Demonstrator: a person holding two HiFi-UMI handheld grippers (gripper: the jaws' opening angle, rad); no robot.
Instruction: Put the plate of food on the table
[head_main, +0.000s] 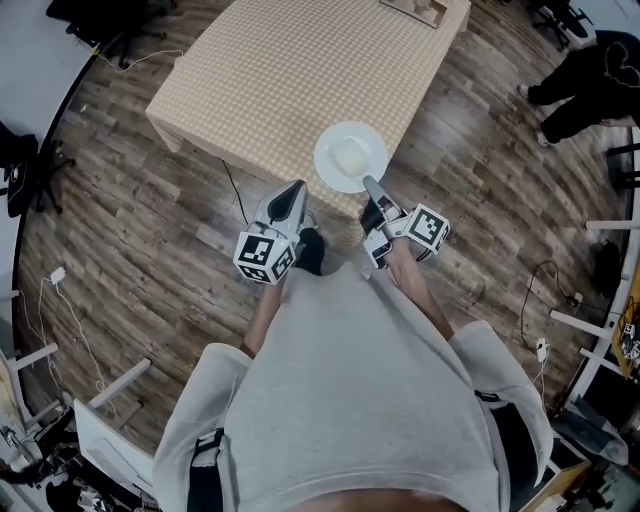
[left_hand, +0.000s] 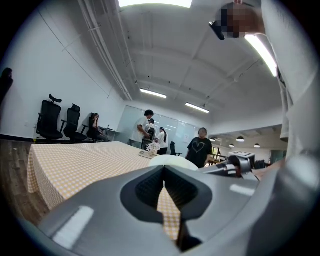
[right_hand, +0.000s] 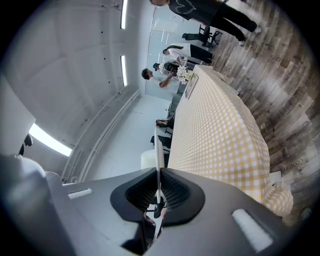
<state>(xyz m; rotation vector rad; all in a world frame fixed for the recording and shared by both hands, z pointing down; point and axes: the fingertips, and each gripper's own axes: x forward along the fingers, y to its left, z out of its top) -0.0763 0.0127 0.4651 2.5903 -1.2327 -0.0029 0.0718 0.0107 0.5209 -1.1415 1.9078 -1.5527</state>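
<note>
A white plate (head_main: 350, 157) with a pale lump of food (head_main: 349, 160) hangs over the near edge of the table (head_main: 290, 70), which wears a yellow checked cloth. Whether it rests on the cloth I cannot tell. My right gripper (head_main: 373, 190) is shut on the plate's near rim. In the right gripper view the plate (right_hand: 158, 150) stands edge-on between the closed jaws of that gripper (right_hand: 159, 192). My left gripper (head_main: 296, 192) is shut with nothing in it, left of the plate and pointing at the table. The left gripper view shows the plate (left_hand: 168, 160) past the left gripper (left_hand: 164, 172).
A small object with flowers (head_main: 420, 10) sits at the table's far end. A person in black (head_main: 590, 80) stands at the upper right on the wooden floor. Cables (head_main: 60, 290) lie at the left. Office chairs (left_hand: 60, 120) and several people (left_hand: 150, 131) are beyond the table.
</note>
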